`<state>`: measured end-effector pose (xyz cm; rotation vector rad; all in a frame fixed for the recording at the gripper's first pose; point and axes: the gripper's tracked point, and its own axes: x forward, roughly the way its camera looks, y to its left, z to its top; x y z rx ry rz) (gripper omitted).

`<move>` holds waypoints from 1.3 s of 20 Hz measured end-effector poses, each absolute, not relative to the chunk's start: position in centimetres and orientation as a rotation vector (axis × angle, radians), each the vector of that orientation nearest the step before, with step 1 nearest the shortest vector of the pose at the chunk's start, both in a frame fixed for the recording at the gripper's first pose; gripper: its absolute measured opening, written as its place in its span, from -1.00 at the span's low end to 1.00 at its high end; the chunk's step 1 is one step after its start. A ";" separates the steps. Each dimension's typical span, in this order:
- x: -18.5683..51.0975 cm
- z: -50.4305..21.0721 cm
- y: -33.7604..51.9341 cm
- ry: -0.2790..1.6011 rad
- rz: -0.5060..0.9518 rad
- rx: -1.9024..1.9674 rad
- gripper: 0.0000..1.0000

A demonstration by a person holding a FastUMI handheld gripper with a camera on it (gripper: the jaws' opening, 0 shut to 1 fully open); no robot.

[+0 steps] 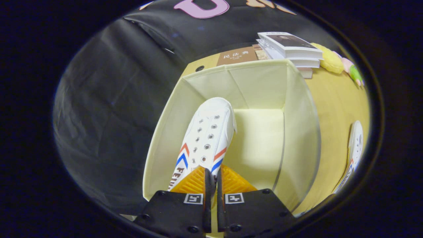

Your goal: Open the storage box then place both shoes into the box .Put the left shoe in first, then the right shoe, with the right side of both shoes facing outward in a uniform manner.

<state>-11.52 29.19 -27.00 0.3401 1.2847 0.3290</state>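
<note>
My gripper [211,172] is shut on the heel end of a white shoe [208,132] with red and blue chevron stripes. The shoe hangs toe-forward inside the open cream storage box [297,132], close to the box's left wall, with its toe pointing at the far wall. The box floor shows bare to the right of the shoe. A second white shoe [354,148] of the same kind lies on the yellow table [333,99], outside the box to the right.
Beyond the box stand a brown book [236,55] and a stack of white books [290,49]. A yellow plush toy [330,61] lies at the far right of the table. Black cloth hangs left of the box.
</note>
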 end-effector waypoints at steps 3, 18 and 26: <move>-11.9 -27.2 30.0 1.280 0.377 0.321 -0.61; -10.1 -16.7 20.8 0.974 0.556 0.210 0.96; -7.7 -16.0 4.2 0.866 0.319 0.142 0.96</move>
